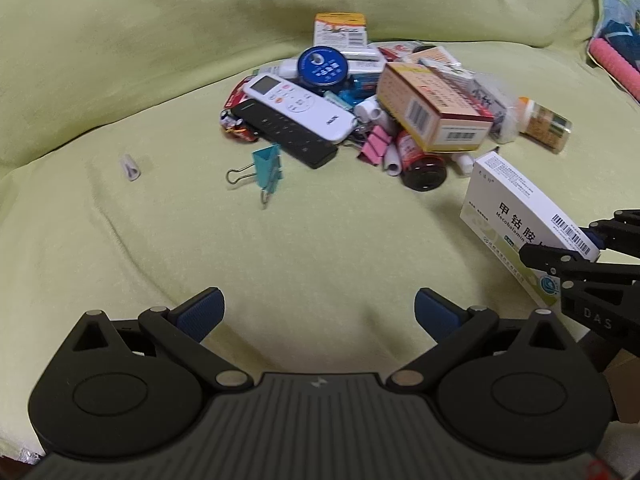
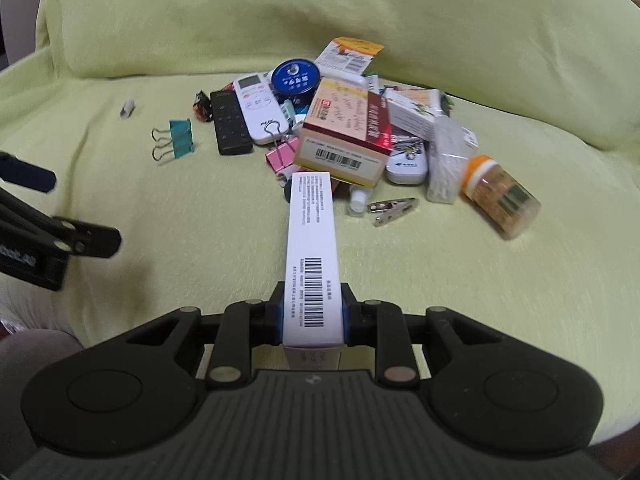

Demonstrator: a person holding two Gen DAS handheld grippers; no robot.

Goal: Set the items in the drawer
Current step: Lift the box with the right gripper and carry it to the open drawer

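Item one: our right tool (image 2: 312, 320) grips white medicine box (image 2: 312, 248); left tool (image 1: 318, 312) spread, empty; pile (image 1: 360, 96) remains; drawer unseen

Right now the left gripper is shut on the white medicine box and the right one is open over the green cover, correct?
Swap the sides. The right gripper is shut on the white medicine box, as the right wrist view shows; the left gripper is open over the green cover.

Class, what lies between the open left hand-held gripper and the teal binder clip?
Only bare green cover between the gripper and clip, in the left wrist view.
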